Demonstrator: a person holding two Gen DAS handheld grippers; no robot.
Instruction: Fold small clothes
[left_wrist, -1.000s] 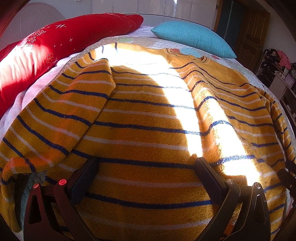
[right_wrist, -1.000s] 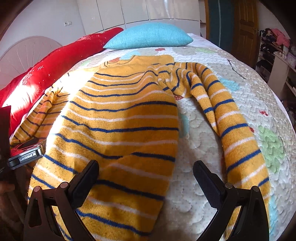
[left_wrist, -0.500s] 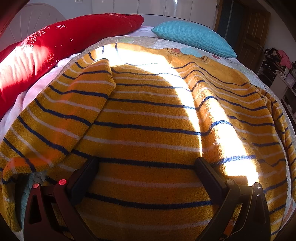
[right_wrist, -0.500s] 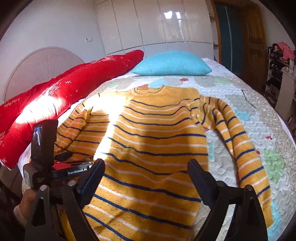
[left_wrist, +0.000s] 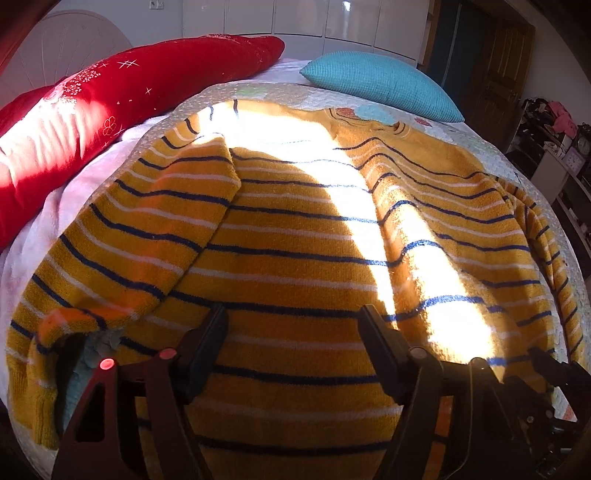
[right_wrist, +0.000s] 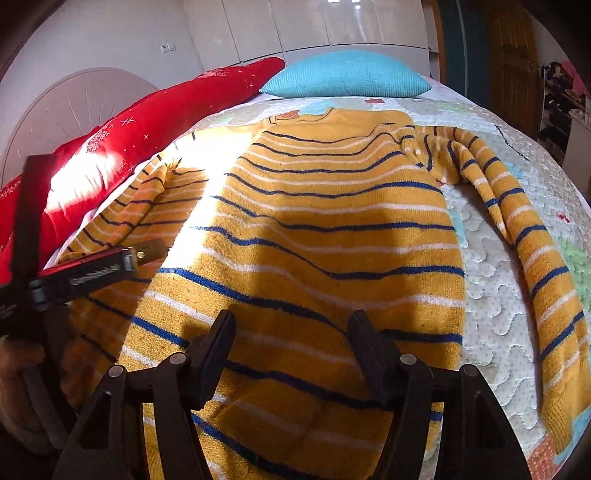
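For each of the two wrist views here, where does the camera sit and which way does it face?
Left wrist view: on the left gripper, low over the sweater hem, facing the red bolster; its own open fingers show.
Right wrist view: on the right gripper, slightly higher, facing the teal pillow; its open fingers, the left gripper's body and a hand show.
Shared: sweater, bolster, pillow, quilt.

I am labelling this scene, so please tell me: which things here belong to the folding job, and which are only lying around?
Part of the job:
- yellow striped sweater
- left gripper, open
- right gripper, open

Only lying about:
- red pillow
- blue pillow
- quilt beneath the sweater
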